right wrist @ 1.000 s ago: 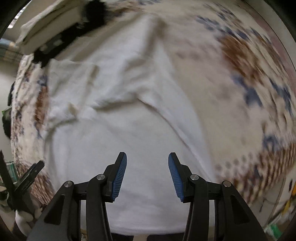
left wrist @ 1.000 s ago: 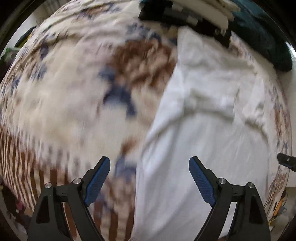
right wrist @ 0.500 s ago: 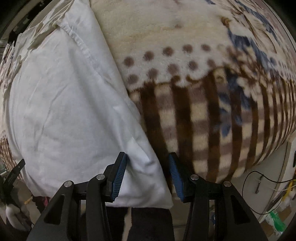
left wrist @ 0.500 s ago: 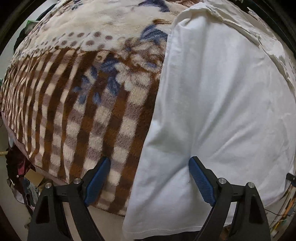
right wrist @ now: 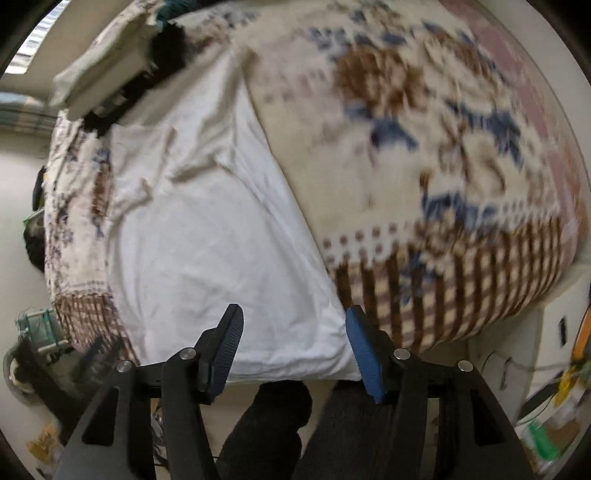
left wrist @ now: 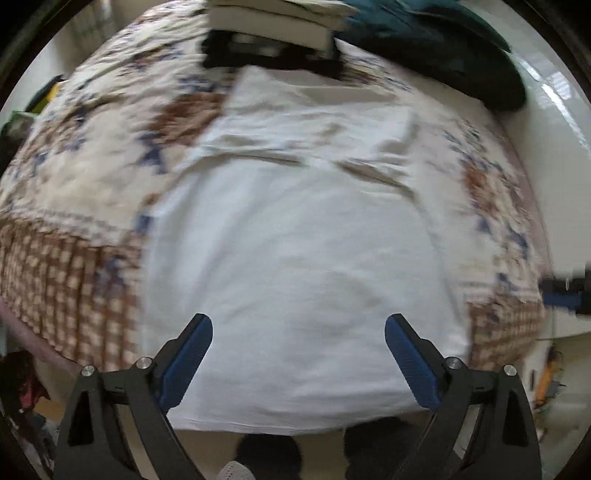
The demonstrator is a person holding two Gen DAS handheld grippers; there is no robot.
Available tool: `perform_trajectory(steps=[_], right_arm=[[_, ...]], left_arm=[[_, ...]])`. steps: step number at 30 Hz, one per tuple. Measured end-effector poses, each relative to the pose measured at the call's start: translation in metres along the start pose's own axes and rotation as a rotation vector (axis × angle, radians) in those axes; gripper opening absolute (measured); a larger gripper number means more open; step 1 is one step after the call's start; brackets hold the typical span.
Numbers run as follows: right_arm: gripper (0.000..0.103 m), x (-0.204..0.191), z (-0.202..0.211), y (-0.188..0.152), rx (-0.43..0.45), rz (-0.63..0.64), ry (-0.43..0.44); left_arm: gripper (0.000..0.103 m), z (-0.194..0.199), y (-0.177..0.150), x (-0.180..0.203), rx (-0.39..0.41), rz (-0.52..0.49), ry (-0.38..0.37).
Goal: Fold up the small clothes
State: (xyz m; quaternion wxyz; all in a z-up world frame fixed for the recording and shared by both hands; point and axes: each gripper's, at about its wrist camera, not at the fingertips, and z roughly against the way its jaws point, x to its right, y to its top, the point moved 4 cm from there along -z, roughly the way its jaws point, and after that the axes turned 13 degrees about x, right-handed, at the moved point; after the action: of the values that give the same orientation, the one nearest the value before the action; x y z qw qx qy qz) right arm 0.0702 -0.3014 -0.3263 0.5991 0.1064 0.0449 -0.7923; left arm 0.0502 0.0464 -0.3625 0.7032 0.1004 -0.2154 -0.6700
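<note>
The shirt (left wrist: 295, 266), white, lay spread flat on the blanket (left wrist: 74, 177) that covered the bed, its hem at the near edge and its creased upper part toward the far end. In my right wrist view the same shirt (right wrist: 207, 243) ran along the left half of the blanket (right wrist: 424, 155), its right edge slanting down to a corner just at the tongs.

My left tongs (left wrist: 298, 350) hung above the lower part of the shirt, jaws spread wide and just opened further, nothing between the pads. My right tongs (right wrist: 294, 343) hovered over the shirt's near right corner, jaws apart and also just opened further, gripping nothing; the cloth lay below them, not pinched.

Beyond the shirt, at the far end of the bed, sat a stack of folded clothes (left wrist: 273, 33), pale pieces over a dark one, and beside it a dark teal heap (left wrist: 443, 48). Both views were blurred. My dark trousers (right wrist: 280, 424) showed below the bed's edge.
</note>
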Motion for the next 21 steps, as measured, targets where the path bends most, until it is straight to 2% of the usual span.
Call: perform_trajectory(steps=[1,4,8,12,16,21], right_arm=[[0.06,-0.016,0.002,0.01,0.0,0.014,-0.002],[0.06,-0.02,0.01,0.048,-0.001,0.092,0.001],[0.06,-0.031,-0.039,0.099,-0.026,0.174,0.042],[0.06,-0.017,-0.09,0.149,-0.068,0.241,0.077],[0.06,-0.016,-0.131,0.172,-0.105,0.304,0.1],[0.06,-0.03,-0.179,0.193,-0.138,0.352,0.155]], left_arm=[[0.096,-0.004,0.003,0.011,-0.009,0.004,-0.015],[0.096,-0.015,-0.009,0.052,-0.025,0.009,-0.038],[0.096,-0.043,-0.039,0.103,-0.081,0.062,-0.019],[0.096,-0.069,-0.072,0.151,-0.141,0.112,0.03],[0.096,-0.101,-0.103,0.191,-0.196,0.124,0.077],[0.095,-0.136,-0.123,0.199,-0.222,0.134,0.188]])
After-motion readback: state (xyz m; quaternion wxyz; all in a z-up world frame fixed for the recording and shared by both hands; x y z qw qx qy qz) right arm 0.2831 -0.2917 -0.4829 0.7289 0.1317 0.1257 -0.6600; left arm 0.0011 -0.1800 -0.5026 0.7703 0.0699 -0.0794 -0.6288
